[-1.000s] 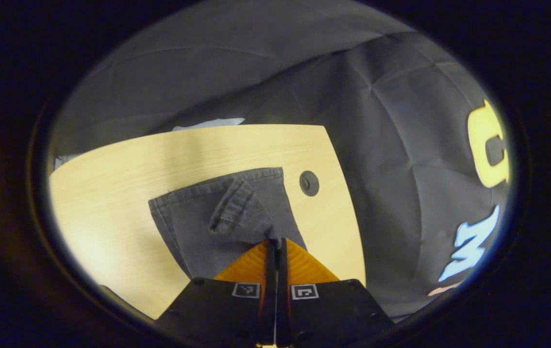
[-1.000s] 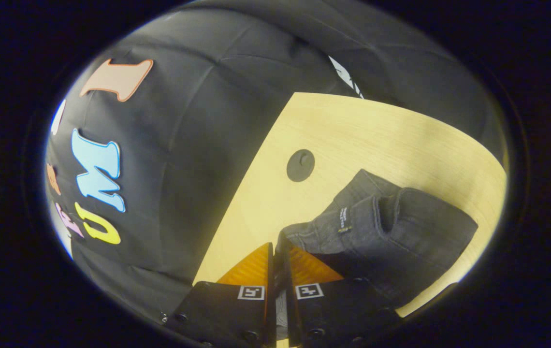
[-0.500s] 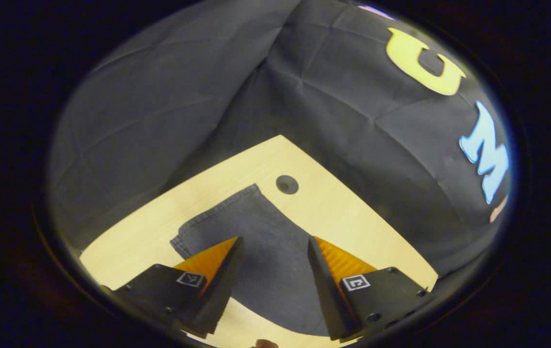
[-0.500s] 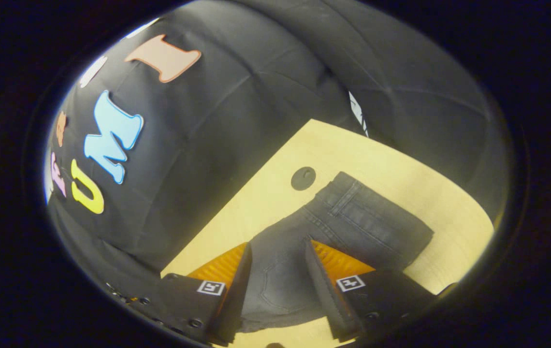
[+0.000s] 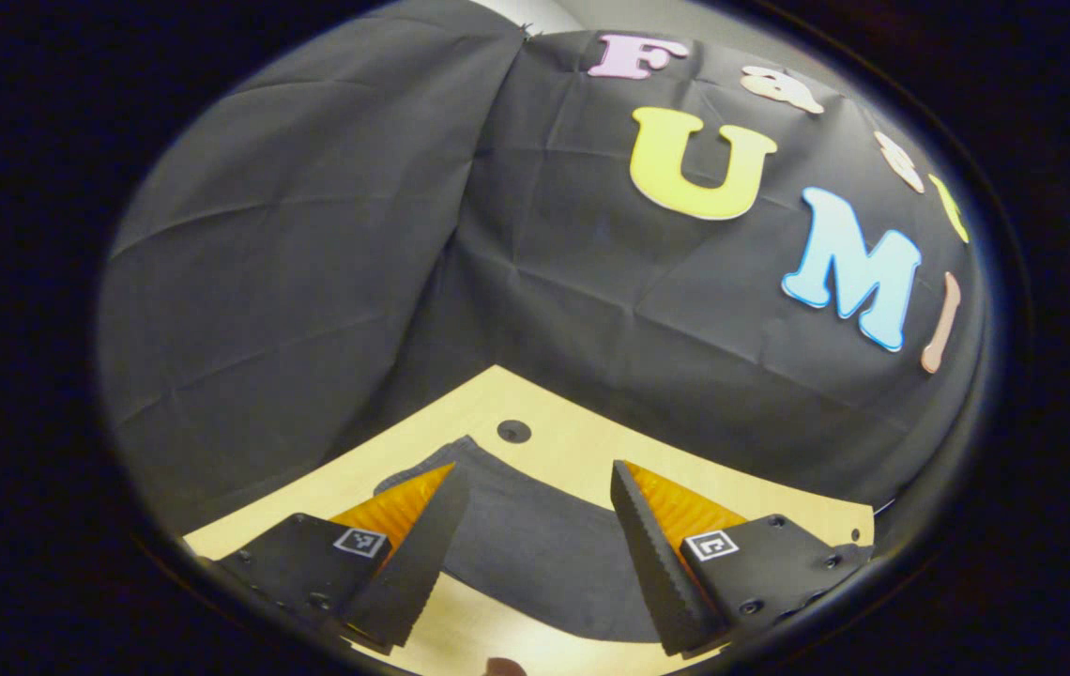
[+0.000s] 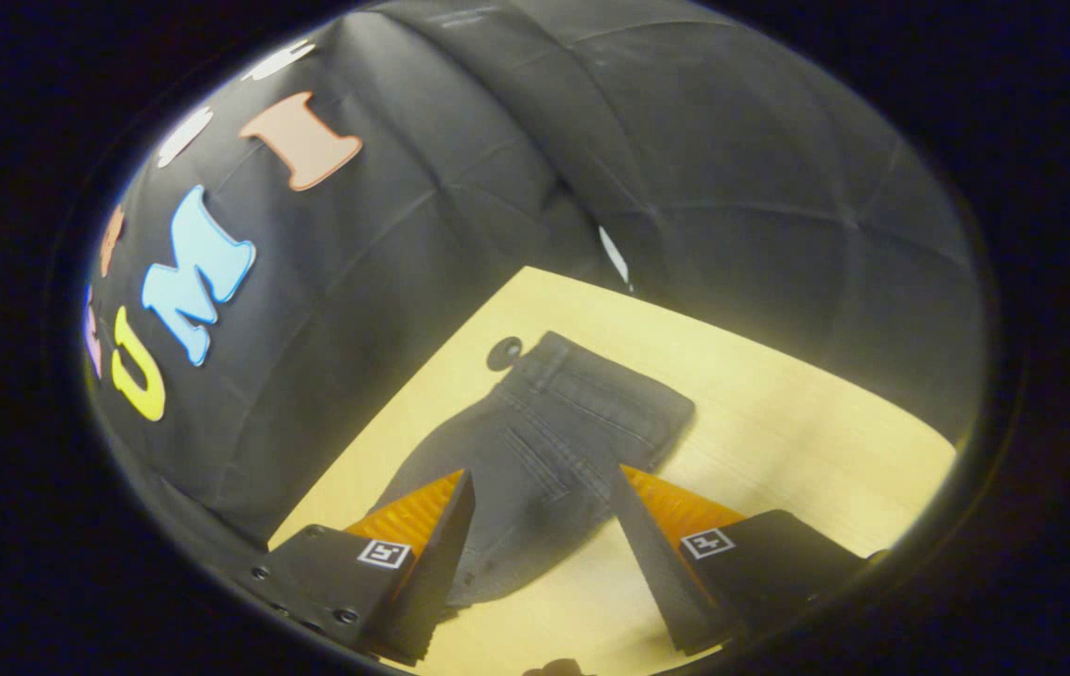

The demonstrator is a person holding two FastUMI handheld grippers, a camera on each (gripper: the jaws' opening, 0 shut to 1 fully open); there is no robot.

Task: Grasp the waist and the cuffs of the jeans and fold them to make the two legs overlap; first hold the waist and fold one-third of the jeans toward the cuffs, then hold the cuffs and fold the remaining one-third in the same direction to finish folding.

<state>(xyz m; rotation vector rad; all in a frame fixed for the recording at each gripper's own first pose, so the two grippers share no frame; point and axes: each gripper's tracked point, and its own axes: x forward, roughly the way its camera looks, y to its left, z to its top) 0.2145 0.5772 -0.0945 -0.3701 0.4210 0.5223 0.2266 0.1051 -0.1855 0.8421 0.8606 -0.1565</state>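
Note:
Dark grey jeans [image 6: 554, 441] lie flat on the light wooden table [image 6: 760, 422], legs overlapped, the waistband end toward the far edge in the right gripper view. My right gripper [image 6: 540, 554] stands open above the near part of the jeans, holding nothing. In the left gripper view the jeans [image 5: 526, 545] show as a smooth dark panel beneath my left gripper [image 5: 535, 554], which is open and lifted off the cloth.
A round dark grommet [image 6: 504, 353] sits in the table beside the jeans' far corner; the grommet [image 5: 513, 431] is just beyond the cloth in the left gripper view too. Black cloth walls the booth right behind the table edge [image 5: 685, 451].
Both grippers let go of the jeans a second ago and opened. They have since risen and pulled back, and the jeans now lie flat on the table.

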